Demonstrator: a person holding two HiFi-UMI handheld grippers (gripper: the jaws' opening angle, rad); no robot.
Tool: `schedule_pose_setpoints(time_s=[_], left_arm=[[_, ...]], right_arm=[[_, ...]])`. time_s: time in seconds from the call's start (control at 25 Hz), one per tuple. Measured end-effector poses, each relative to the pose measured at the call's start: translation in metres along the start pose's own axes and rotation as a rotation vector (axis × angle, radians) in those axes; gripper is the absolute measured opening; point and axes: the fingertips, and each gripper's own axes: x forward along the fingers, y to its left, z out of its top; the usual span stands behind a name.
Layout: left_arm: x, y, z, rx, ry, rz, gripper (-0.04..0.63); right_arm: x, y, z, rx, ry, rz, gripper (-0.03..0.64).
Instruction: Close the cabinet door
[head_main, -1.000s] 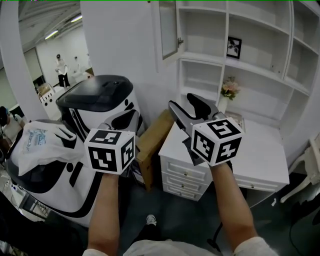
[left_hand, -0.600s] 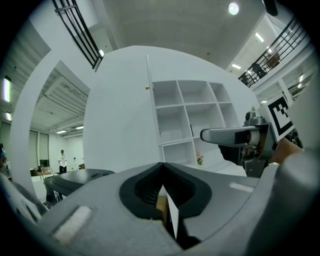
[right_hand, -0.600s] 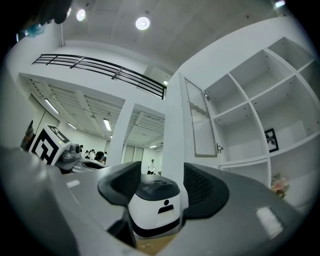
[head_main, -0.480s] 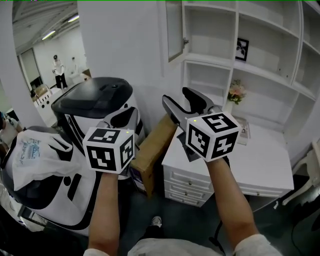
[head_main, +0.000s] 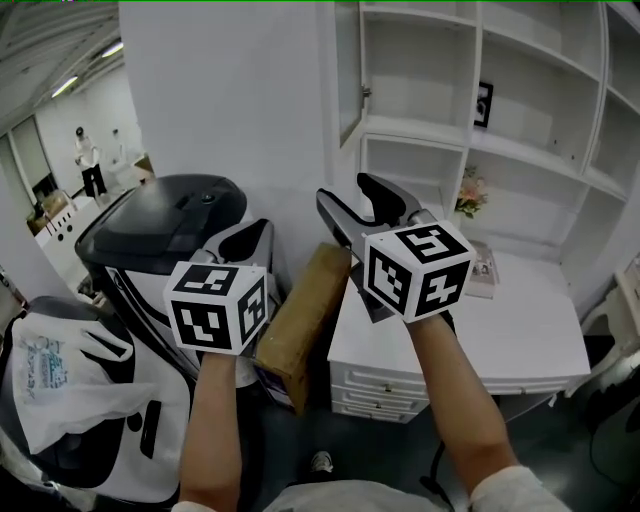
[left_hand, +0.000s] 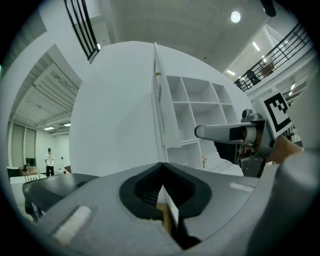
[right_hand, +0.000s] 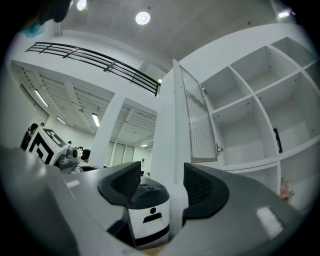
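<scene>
The white cabinet door (head_main: 349, 70) stands open at the upper left of the shelf unit (head_main: 520, 90), swung out toward me; it also shows as the door (left_hand: 165, 112) in the left gripper view and the ribbed-glass door (right_hand: 198, 125) in the right gripper view. My right gripper (head_main: 358, 203) is held up in front of the shelves, below the door and apart from it, open with nothing between its jaws (right_hand: 162, 182). My left gripper (head_main: 250, 243) hangs lower left, over the machine, shut and empty (left_hand: 161, 166).
A black-topped white machine (head_main: 165, 220) stands at the left with a plastic bag (head_main: 60, 360) on it. A cardboard box (head_main: 300, 320) leans between it and the white desk with drawers (head_main: 520, 340). Flowers (head_main: 467, 190) and a picture frame (head_main: 484, 103) sit on the shelves. People (head_main: 88, 160) stand far off.
Both grippers have moved forward toward the shelf unit; the cabinet and its open door now look closer and sit further right. Neither gripper has touched anything.
</scene>
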Motion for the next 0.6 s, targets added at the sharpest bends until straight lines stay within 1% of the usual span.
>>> schedule_pose_setpoints(time_s=[0.2, 0.6], left_arm=[[0.028, 0.02, 0.002, -0.004, -0.006, -0.046, 0.0], [0.07, 0.046, -0.003, -0.011, -0.018, -0.129, 0.0]], right_arm=[[0.03, -0.014, -0.002, -0.005, 0.007, -0.05, 0.255], [0.072, -0.041, -0.007, 0.004, 0.011, -0.15, 0.254]])
